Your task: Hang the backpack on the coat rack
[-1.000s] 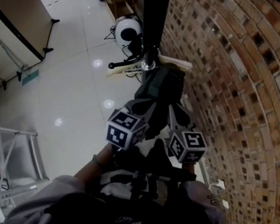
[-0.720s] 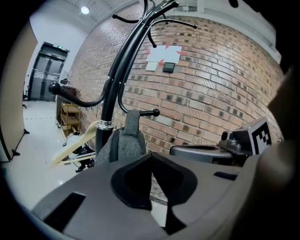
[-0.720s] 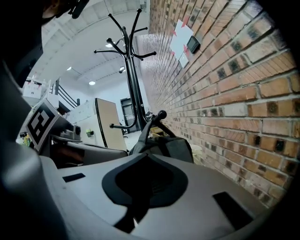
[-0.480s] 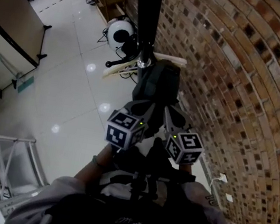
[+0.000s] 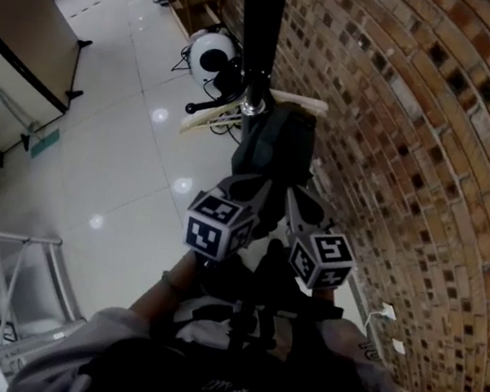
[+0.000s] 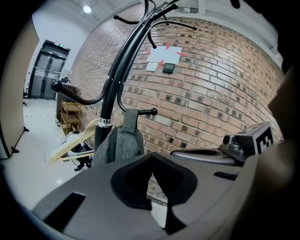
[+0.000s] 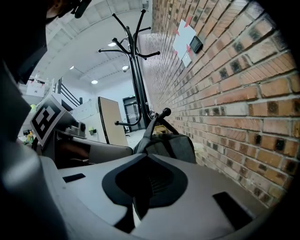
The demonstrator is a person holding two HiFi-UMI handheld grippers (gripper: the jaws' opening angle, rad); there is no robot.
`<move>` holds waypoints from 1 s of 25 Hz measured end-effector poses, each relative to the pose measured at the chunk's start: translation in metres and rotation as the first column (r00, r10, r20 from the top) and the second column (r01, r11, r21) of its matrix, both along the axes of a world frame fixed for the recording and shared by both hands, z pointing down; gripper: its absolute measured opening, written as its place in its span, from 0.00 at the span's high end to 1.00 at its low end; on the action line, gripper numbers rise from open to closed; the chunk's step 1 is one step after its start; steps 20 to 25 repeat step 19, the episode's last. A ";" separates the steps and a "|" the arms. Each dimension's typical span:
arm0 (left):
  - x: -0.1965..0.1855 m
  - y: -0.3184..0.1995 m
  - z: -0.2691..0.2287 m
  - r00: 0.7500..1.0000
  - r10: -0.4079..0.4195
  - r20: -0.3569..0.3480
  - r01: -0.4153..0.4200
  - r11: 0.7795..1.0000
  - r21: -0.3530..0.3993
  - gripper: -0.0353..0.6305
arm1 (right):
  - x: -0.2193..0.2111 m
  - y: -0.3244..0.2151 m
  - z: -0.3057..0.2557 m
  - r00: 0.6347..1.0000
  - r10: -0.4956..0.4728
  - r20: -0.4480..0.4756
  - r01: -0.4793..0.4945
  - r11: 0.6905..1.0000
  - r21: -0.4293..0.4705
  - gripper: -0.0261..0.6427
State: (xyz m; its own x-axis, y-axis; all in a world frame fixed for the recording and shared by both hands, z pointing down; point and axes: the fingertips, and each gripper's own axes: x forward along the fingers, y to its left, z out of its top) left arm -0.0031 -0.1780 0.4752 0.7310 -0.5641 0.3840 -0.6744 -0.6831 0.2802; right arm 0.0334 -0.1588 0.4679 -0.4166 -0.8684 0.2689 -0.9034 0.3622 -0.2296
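Observation:
The grey backpack [image 5: 277,145] hangs by its top loop [image 6: 130,117] from a low peg [image 6: 152,111] of the black coat rack [image 5: 259,24], close to the brick wall. Both grippers are just short of it and apart from it. In the head view my left gripper [image 5: 258,188] and right gripper [image 5: 299,200] point side by side at the bag's lower part. The left gripper [image 6: 151,157] has its jaws together with nothing between them. The right gripper [image 7: 143,157] is shut and empty too, with the backpack [image 7: 171,145] right ahead of it.
A wooden hanger [image 5: 289,104] hangs on the rack pole [image 6: 110,93] beside the bag. The brick wall [image 5: 418,174] runs along the right. A white round device [image 5: 212,53] sits on the floor behind the rack, and a metal shelf frame [image 5: 14,281] stands at lower left.
The head view has shifted a little since the oldest frame. Both grippers stay in front of the hanging backpack, which has not moved on its peg.

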 end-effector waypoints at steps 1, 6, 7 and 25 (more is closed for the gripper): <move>0.000 0.000 0.000 1.000 -0.001 0.000 0.001 1.000 0.000 0.94 | 0.000 0.000 0.000 1.000 -0.001 0.000 0.001 1.000 0.000 0.95; 0.000 0.001 0.002 1.000 -0.002 0.011 0.002 1.000 0.004 0.94 | 0.002 0.000 -0.001 1.000 -0.004 0.003 0.004 1.000 0.008 0.95; 0.000 0.001 0.003 1.000 -0.003 0.012 0.002 1.000 0.003 0.94 | 0.002 0.001 -0.001 1.000 -0.005 0.003 0.005 1.000 0.007 0.95; -0.001 0.001 0.007 1.000 -0.006 0.009 0.006 1.000 -0.006 0.94 | 0.004 0.003 0.005 1.000 -0.011 0.011 0.011 1.000 -0.003 0.95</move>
